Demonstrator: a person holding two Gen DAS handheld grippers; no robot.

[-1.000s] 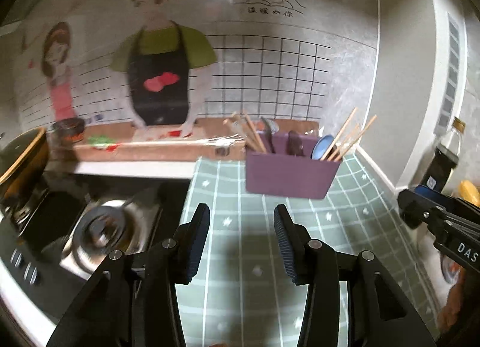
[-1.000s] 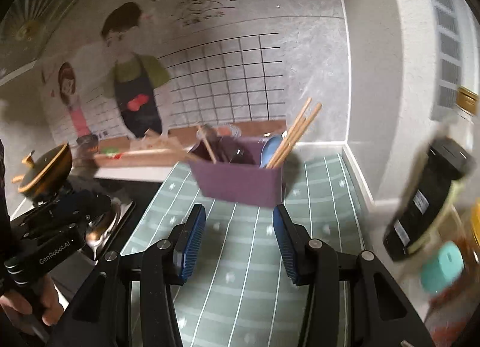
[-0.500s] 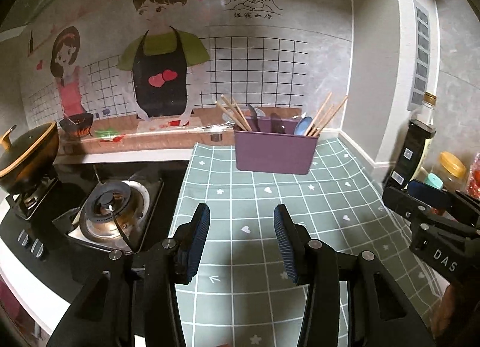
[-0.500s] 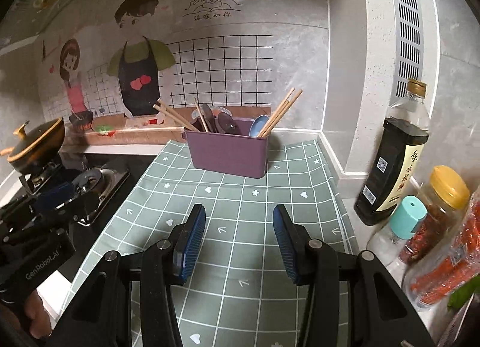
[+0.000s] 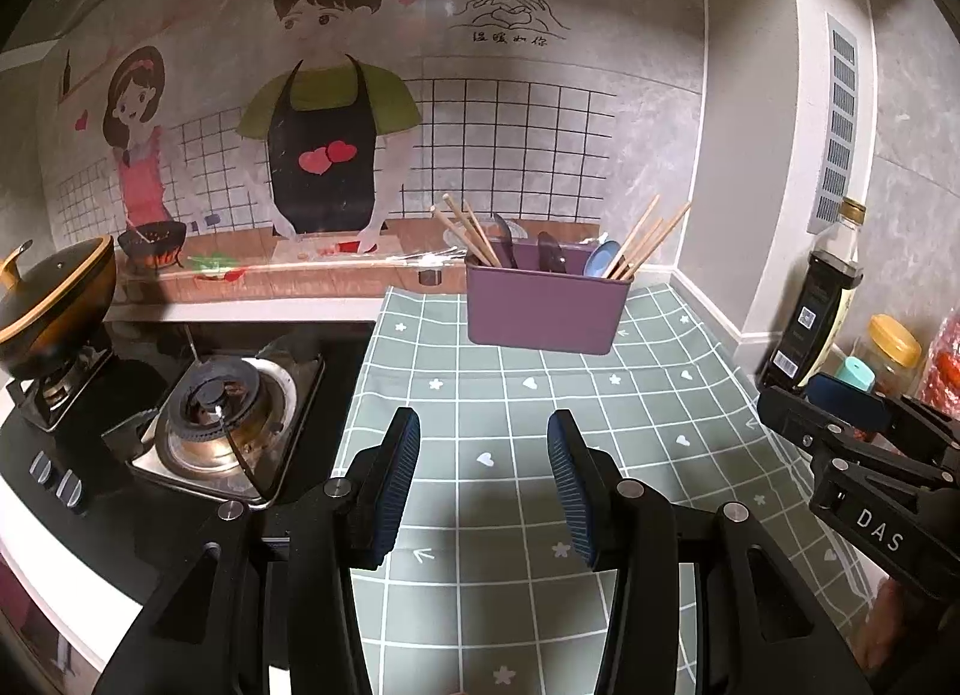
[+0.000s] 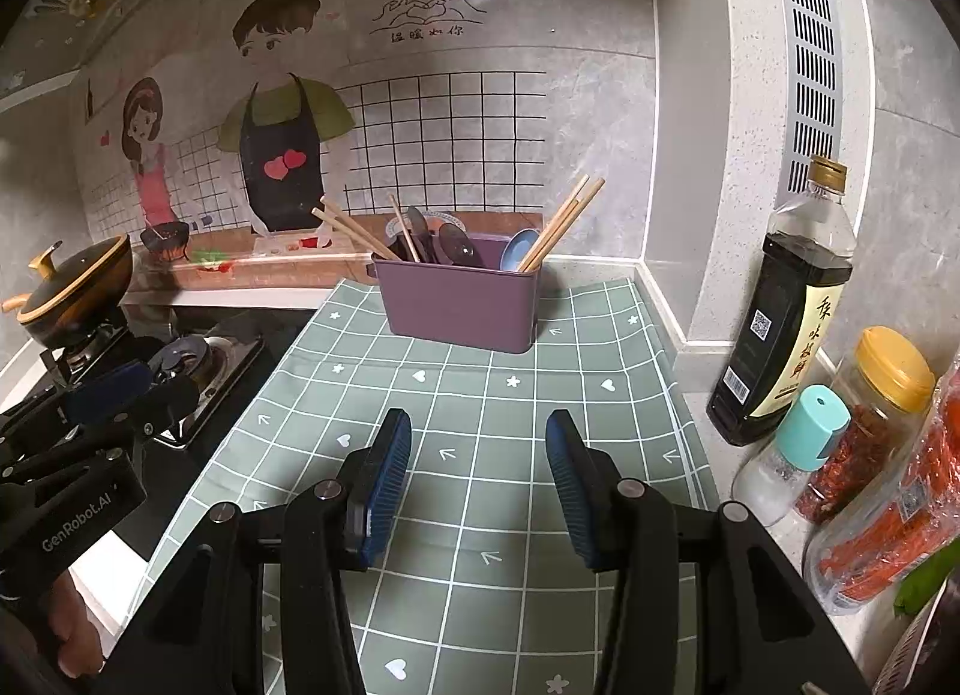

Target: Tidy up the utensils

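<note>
Over the green grid mat, both grippers hang side by side, tilted down a bit. Left gripper & right gripper: jaws apart, nothing btwn them. Purple utensil caddy w/ chopsticks sits well ahead, by the back wall.

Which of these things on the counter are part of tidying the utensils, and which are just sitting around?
Part of the job: purple utensil box, chopsticks, spoons, left gripper, right gripper.

Just lying about: soy sauce bottle, spice jar, teal-capped shaker, lidded pot, gas burner.
</note>
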